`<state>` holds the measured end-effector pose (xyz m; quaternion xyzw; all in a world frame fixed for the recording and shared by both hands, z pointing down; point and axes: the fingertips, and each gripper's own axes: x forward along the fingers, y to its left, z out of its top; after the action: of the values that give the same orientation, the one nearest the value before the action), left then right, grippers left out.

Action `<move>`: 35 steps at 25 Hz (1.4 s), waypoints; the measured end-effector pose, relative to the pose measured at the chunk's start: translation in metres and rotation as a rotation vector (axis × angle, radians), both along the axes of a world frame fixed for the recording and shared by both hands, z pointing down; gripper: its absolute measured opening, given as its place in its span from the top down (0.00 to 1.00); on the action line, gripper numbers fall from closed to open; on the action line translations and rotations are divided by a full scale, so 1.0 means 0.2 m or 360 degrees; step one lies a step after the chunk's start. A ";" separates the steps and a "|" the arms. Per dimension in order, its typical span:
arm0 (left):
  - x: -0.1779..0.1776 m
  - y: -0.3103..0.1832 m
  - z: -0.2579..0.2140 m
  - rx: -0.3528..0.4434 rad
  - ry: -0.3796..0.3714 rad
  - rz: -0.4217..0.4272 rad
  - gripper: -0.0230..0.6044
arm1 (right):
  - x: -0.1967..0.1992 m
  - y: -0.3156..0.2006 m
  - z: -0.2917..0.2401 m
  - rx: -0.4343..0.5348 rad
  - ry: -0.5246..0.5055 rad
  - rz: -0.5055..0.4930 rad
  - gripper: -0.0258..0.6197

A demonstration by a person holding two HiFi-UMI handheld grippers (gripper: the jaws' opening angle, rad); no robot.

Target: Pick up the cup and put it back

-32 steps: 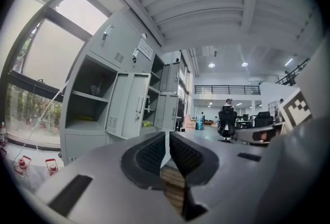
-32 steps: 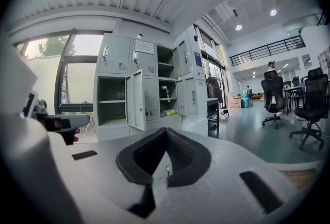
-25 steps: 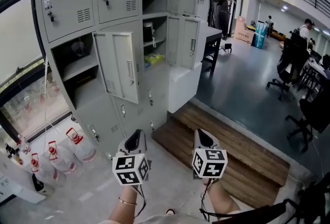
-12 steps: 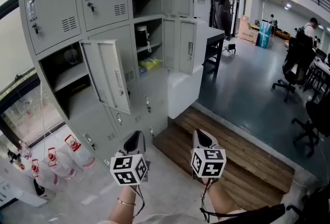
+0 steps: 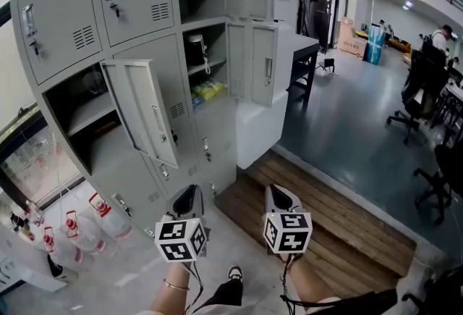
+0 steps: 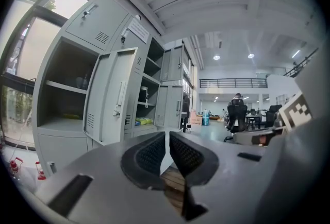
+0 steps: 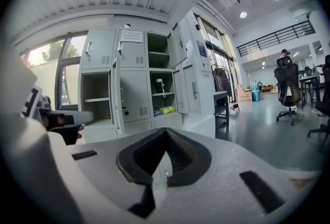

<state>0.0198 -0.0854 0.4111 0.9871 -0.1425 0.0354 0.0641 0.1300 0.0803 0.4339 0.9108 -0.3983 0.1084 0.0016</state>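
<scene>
A dark cup-like object (image 5: 195,43) stands on a shelf in an open compartment of the grey lockers (image 5: 65,24); it also shows small in the right gripper view (image 7: 156,85). Both grippers are held low in front of me, well short of the lockers and side by side. My left gripper (image 5: 189,195) is shut with nothing between its jaws, which the left gripper view (image 6: 167,138) confirms. My right gripper (image 5: 279,194) is shut and empty too (image 7: 166,133).
An open locker door (image 5: 141,114) swings out toward me, and a second open door (image 5: 264,64) hangs further right. Yellow-green packets (image 5: 210,89) lie one shelf below the cup. Water bottles (image 5: 72,234) stand at lower left, a wooden platform (image 5: 325,219) ahead right, office chairs (image 5: 416,89) beyond.
The lockers have grown larger and slid left in the head view as I walked closer. A shoe now shows at the bottom edge. Both grippers stay shut and side by side.
</scene>
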 end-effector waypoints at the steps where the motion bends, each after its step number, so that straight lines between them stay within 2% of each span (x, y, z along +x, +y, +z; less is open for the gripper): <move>1: 0.03 -0.02 0.00 -0.0002 0.0002 -0.0001 0.92 | 0.03 -0.02 0.01 -0.0003 -0.0001 -0.0003 0.97; 9: 0.39 -0.19 0.04 -0.0016 0.0050 -0.0013 0.92 | 0.37 -0.20 0.07 -0.0059 0.0021 -0.0036 0.97; 17: 0.88 -0.41 0.04 -0.0089 0.0098 -0.0036 0.92 | 0.87 -0.41 -0.01 -0.0083 0.0073 -0.0062 0.97; 22: 1.14 -0.51 0.02 -0.0065 0.0108 -0.0031 0.92 | 1.12 -0.53 -0.02 -0.0068 0.0071 -0.0077 0.97; 28: 1.34 -0.64 0.02 -0.0042 0.0082 -0.0064 0.92 | 1.32 -0.69 0.00 -0.0033 0.0042 -0.0125 0.97; 35: 1.42 -0.75 0.03 -0.0018 0.0034 -0.0142 0.92 | 1.45 -0.86 0.04 -0.0017 -0.0024 -0.0210 0.97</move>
<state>0.3033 -0.2348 0.4167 0.9797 -0.1854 0.0228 0.0726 0.4208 -0.0922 0.4428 0.8817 -0.4570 0.1171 0.0104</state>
